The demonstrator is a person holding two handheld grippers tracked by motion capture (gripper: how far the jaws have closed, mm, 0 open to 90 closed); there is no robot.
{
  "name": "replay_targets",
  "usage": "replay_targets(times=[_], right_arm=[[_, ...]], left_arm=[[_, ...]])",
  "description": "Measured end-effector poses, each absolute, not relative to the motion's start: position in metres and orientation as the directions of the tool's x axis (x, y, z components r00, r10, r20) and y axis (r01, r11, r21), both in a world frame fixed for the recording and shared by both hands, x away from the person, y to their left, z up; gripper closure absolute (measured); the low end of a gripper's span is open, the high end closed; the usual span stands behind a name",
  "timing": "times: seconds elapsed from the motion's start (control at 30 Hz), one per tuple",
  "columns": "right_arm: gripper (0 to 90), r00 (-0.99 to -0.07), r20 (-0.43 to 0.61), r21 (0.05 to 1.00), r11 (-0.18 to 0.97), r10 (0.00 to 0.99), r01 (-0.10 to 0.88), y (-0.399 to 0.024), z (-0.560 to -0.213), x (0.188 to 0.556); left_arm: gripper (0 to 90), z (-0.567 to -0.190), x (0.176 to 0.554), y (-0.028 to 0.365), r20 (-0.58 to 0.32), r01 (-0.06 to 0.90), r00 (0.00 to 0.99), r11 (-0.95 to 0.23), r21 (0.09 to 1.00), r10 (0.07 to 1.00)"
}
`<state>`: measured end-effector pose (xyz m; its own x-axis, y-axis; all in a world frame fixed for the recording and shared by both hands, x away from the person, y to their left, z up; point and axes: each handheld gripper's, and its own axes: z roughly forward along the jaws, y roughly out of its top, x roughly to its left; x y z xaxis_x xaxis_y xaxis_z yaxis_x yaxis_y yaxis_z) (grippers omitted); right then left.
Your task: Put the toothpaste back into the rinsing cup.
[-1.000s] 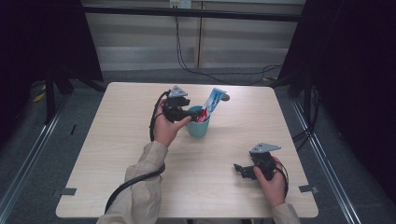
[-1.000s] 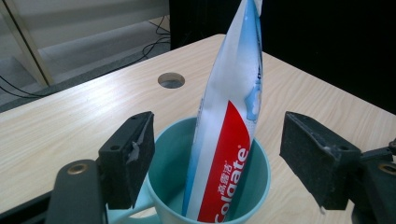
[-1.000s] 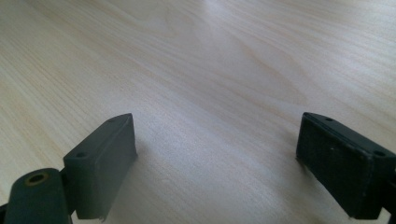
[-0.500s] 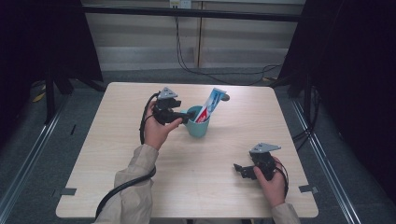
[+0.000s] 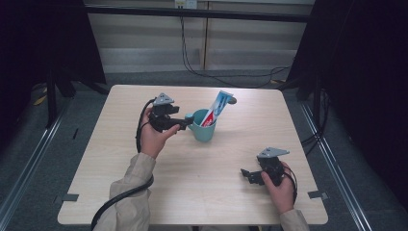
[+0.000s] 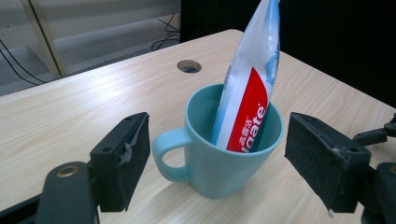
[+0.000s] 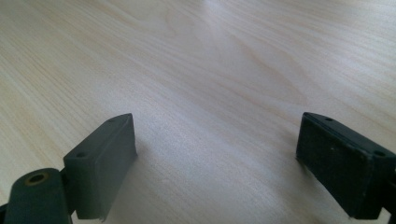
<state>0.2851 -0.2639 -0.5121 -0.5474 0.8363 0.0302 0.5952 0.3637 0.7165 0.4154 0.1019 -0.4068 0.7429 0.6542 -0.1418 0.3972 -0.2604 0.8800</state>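
A teal mug [image 5: 203, 130] stands upright near the table's middle, handle pointing left. A blue, white and red toothpaste tube [image 5: 217, 108] leans in it, tilted up to the right. My left gripper [image 5: 184, 123] sits just left of the mug and points at it. In the left gripper view its jaws have just been opening and stand wide, the left gripper [image 6: 219, 140] framing the mug [image 6: 219, 172] and tube [image 6: 250, 93] without touching either. My right gripper [image 5: 249, 174] rests low at the front right, open, and the right gripper [image 7: 219, 140] has bare wood between its jaws.
The light wooden table [image 5: 120, 159] has a round cable hole [image 5: 232, 100] behind the mug. A black cable [image 5: 120, 199] trails from the left sleeve over the front edge. Dark curtains and metal rails flank the table.
My left gripper has drawn back to the left, from over the mug's rim to beside its handle. The tube stays in the mug. The right gripper has kept still.
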Motion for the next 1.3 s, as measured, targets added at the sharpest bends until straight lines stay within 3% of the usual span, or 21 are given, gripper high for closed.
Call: replay_targets(times=[1.3], right_arm=[[11.4,-0.546,0.032,0.716,0.363,0.837,0.597,-0.264,-0.512,0.285]], left_arm=[[20.7,-0.433,0.394,0.141,-0.151,0.426,0.741,-0.285,0.859,0.654]])
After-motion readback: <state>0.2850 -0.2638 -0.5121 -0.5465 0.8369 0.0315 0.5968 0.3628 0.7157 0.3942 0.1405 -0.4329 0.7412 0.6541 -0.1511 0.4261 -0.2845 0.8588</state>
